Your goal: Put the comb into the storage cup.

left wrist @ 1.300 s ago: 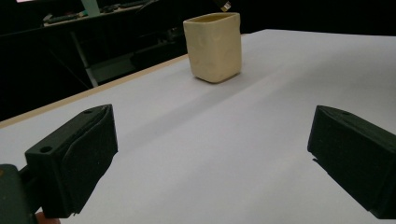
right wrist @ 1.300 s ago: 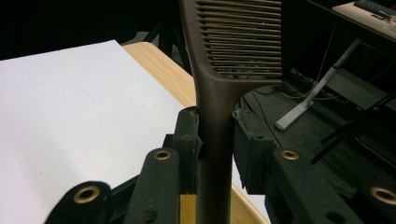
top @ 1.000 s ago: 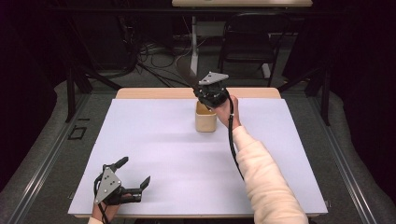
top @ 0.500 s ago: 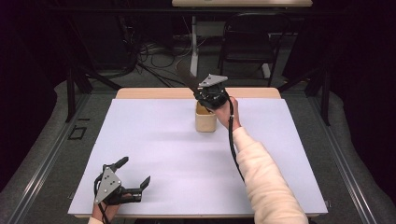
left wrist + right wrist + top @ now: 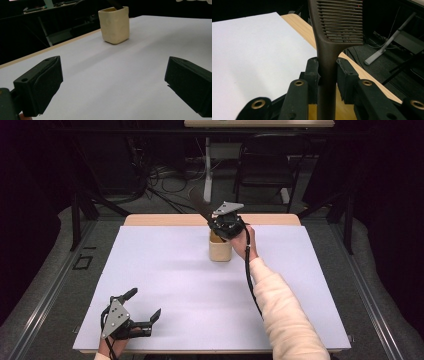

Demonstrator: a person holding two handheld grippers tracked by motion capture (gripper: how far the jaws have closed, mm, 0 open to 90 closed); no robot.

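1. Comb: brown, plastic, fine-toothed. It stands nearly upright in the right gripper view, its handle passing down between the jaws and its toothed head above them. In the high view it slants up and to the left from the cup, its lower end apparently still at or inside the cup's mouth.

2. Left gripper: near edge of the table, at the person's left hand. Jaws spread wide, holding nothing. It rests low on the white sheet, well apart from the cup.

3. Table: covered by a white sheet, with a wooden strip bare along the far edge.

4. Cup: cream, squarish, upright, standing toward the far middle of the table. In the left gripper view it has a dark stem rising from its mouth.

5. Right gripper: just above the cup's mouth. Jaws pressed close on the comb's handle from both sides; the grip looks firm and square.

6. Step in hand, by judgement: the comb is either being drawn out of the cup or set into it; the pictures cannot settle which.

7. Next move, by judgement: travel along the comb's own line so that the handle clears the rim without tipping the light cup, which nothing steadies.

8. Beyond the table: a chair, cables on the floor.
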